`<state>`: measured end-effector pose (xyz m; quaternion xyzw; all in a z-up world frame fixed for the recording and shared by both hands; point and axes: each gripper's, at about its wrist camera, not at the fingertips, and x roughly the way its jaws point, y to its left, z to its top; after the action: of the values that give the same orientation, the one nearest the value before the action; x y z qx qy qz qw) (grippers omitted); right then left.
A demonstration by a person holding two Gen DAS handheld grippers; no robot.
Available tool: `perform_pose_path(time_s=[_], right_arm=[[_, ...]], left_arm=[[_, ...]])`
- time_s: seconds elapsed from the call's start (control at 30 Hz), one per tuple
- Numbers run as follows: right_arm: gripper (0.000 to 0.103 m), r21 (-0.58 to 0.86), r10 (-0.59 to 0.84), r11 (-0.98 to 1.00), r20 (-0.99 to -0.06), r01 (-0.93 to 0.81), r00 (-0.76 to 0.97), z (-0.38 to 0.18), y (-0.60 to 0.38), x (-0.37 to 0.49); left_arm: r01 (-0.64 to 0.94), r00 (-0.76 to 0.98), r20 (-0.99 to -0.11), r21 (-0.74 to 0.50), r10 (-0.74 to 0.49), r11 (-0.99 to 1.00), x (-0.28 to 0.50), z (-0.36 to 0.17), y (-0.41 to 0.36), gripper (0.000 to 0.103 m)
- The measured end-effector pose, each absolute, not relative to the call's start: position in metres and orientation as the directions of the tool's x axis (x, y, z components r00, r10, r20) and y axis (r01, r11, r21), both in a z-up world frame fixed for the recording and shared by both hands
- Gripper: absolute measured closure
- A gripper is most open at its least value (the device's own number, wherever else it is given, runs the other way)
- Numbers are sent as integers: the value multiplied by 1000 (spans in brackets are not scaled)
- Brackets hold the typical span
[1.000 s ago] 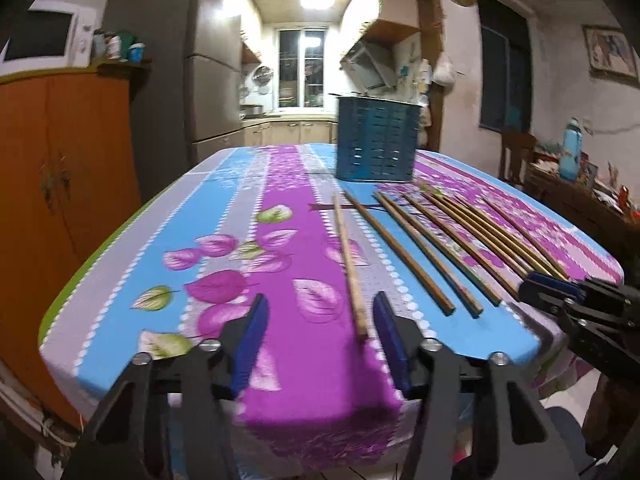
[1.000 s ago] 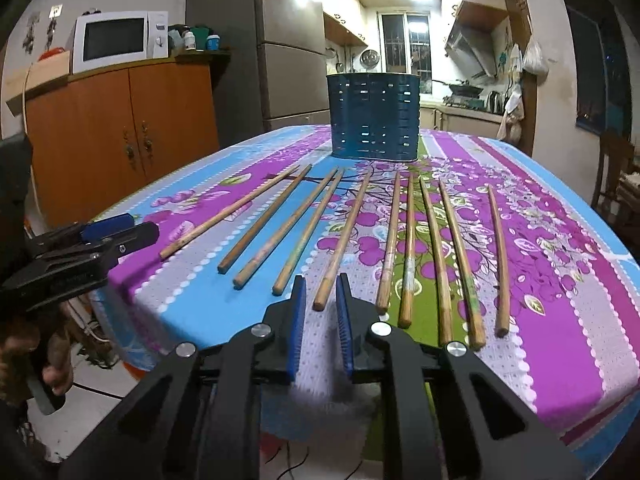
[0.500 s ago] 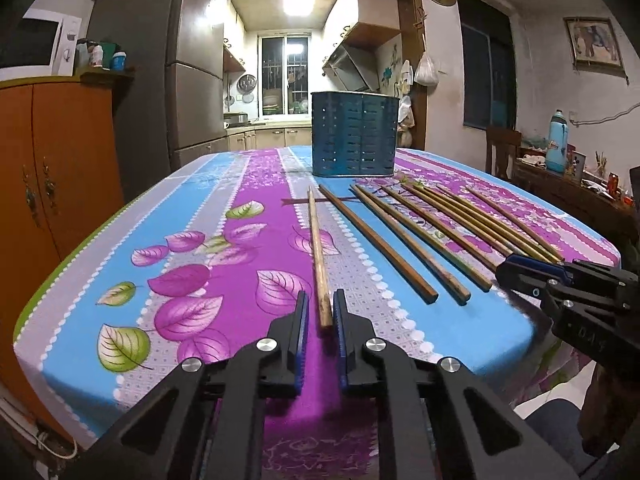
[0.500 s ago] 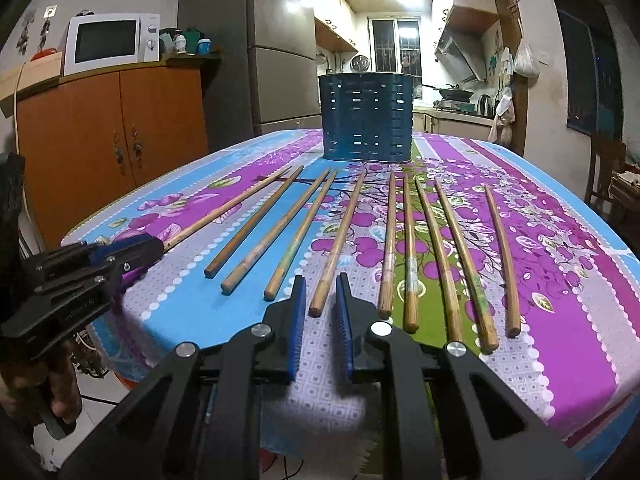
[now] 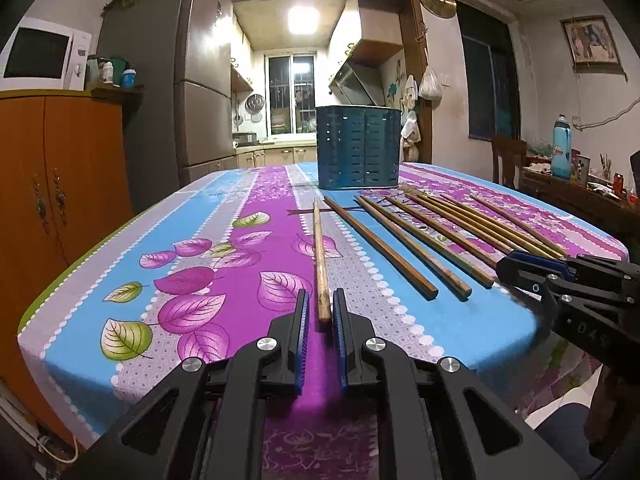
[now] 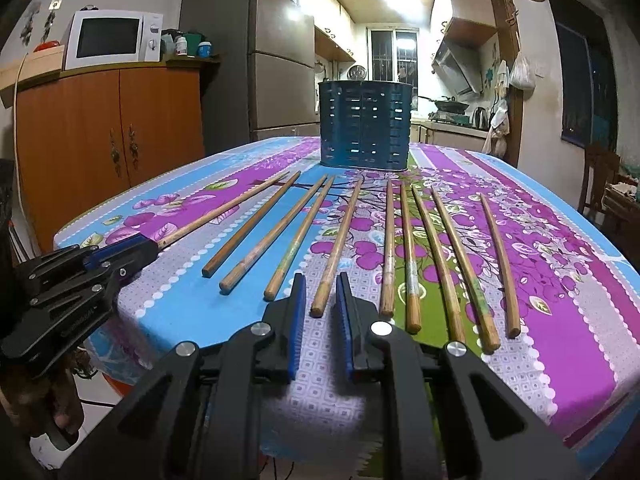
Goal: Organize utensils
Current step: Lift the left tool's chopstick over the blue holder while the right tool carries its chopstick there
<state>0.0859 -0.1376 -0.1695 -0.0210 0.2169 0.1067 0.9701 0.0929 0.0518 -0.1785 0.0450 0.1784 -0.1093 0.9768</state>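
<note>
Slippage worries me most: my left gripper (image 5: 321,312) is clamped on only the near tip of the leftmost chopstick (image 5: 319,248), so lifting could swing it loose (short hold, long lever). It lies on the tablecloth (image 5: 224,264), short of the blue holder (image 5: 358,148). My right gripper (image 6: 321,300), shut half a second ago, now stands slightly parted, straddling another chopstick (image 6: 338,244) ungripped.

We are in a home dining room opening onto a kitchen: a microwave (image 6: 114,39) on an orange cabinet (image 6: 108,132), a tall refrigerator (image 6: 276,52), a range hood (image 6: 456,68), and a floral tablecloth (image 5: 240,280).
</note>
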Motion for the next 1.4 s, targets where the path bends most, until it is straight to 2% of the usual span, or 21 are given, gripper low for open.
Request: perform_pose_path(time_s=[0.07,0.1,0.37,0.53,0.77,0.9,1.03,1.3,1.4], right_arm=[[91,14,203,976,-418,-217,885,-170,-138,85],[95,18,207,976,-416,-219,886,-171,-138,84],[97,48,218,975,-379,-216,899,-163,-144,78],[98,36,215,976,-325,-215,921,-137,-151,68],[98,-15,229,972,-202,-237,952,-74,-162,64],[98,-38,261,962,-168,-271,951,-40,-164,77],[98,-40,304,947,-199,-317,932,-15,-166,104],[98,-1,346,932,-292,-362,892,22,-175,162],[98,6,356,927,-330,-376,874,32,-176,181]], left_arm=[[224,914,-356,40,-196,974,93,-178,53,93],[217,915,-355,38,-190,975,93,-178,53,95],[223,923,-330,41,-197,974,91,-170,58,95],[232,942,-260,49,-212,972,80,-142,57,95],[249,961,-142,56,-239,967,77,-86,53,95],[264,962,-93,64,-258,962,91,-51,49,95],[280,959,-81,96,-273,955,114,-20,38,95],[328,933,-184,84,-309,941,184,22,25,95],[326,932,-197,96,-303,940,201,32,23,95]])
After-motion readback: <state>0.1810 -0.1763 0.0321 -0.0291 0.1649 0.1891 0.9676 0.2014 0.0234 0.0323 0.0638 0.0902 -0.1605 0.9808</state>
